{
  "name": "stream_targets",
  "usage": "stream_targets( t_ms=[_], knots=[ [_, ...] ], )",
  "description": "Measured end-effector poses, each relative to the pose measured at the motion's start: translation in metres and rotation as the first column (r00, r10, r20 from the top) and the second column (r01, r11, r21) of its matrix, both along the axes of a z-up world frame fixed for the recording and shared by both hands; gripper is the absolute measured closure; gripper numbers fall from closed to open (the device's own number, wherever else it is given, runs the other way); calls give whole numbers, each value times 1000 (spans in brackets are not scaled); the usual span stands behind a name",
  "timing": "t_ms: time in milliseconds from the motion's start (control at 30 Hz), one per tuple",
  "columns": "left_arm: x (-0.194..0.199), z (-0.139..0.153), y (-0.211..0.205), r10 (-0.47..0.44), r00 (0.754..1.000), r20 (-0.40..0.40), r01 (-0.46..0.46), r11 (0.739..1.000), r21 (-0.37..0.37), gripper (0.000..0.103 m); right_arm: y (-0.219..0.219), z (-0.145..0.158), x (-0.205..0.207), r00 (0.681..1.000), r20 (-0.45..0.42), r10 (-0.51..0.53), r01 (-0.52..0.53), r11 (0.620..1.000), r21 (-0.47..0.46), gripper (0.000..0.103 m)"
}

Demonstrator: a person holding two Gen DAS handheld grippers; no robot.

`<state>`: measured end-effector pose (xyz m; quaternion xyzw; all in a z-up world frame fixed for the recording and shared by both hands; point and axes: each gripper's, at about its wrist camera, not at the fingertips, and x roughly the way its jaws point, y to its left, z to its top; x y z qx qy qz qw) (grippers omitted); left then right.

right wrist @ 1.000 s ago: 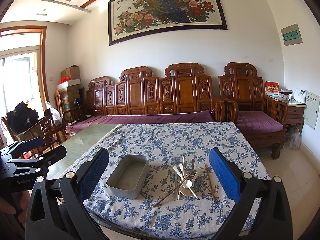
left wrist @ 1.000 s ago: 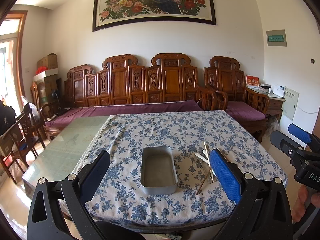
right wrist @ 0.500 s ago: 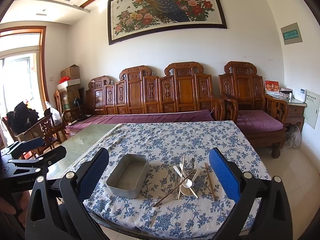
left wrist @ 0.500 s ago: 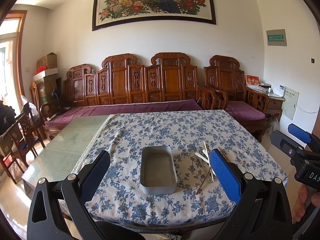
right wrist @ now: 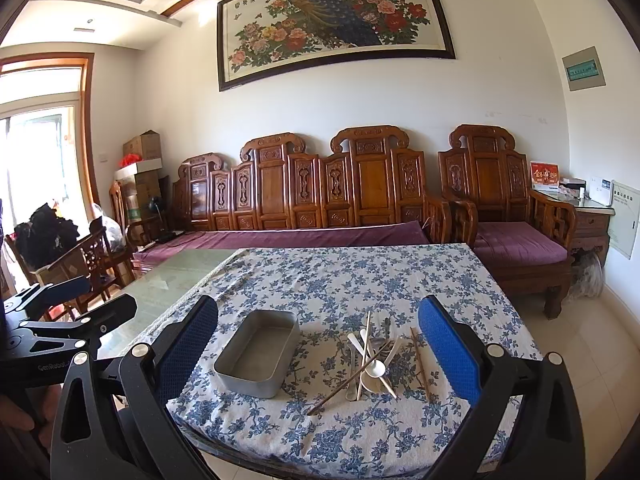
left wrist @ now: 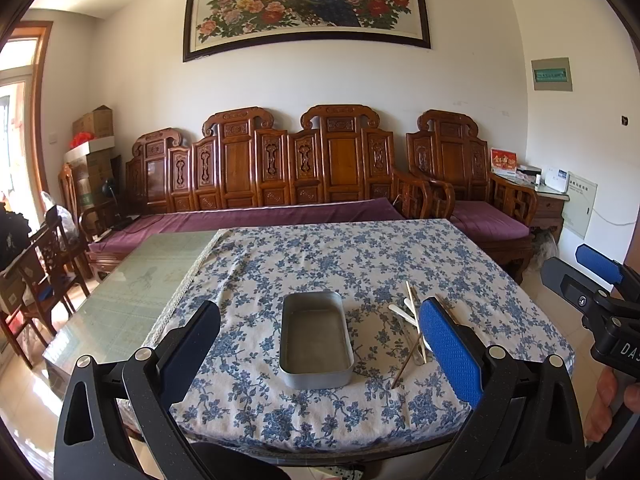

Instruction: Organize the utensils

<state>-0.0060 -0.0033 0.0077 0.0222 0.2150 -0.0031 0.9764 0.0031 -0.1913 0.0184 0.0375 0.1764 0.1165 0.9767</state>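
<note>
Utensils (right wrist: 372,360) lay in a crossed pile on the floral tablecloth (right wrist: 360,280), just right of the empty metal tin (right wrist: 258,354). Left gripper (left wrist: 320,344) and right gripper (right wrist: 320,344) both hovered spread wide, holding nothing.

One metal tray (right wrist: 256,354) sits at ten o'clock of one utensil pile (right wrist: 372,360): several chopsticks and spoons, overlapping too much to count exactly. Two grippers: left gripper (left wrist: 320,344), right gripper (right wrist: 318,344).

Black plastic grippers, blue textured pads on the fingers (left wrist: 448,344), silver screws, white lettering.
</note>
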Motion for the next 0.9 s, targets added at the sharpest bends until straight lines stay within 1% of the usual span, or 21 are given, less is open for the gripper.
stream_targets(
  t_ms=[233,500,667,900],
  knots=[
    [7,-11,-1,-13,1000,-22,12,1000,-11,7,-1,-4,2,1000,-16,5,-5,1000,0,3],
    [29,-36,1,-68,994,-87,66,997,-27,7,-13,-28,21,998,-60,5,-6,1000,-23,3],
    [51,-54,0,-111,985,-132,107,994,-34,7,-24,-44,41,995,-103,1,-5,999,-33,3],
    [85,-75,-11,-188,961,-200,185,982,-36,7,-40,-60,80,985,-170,-3,-6,998,-57,11]
  ],
)
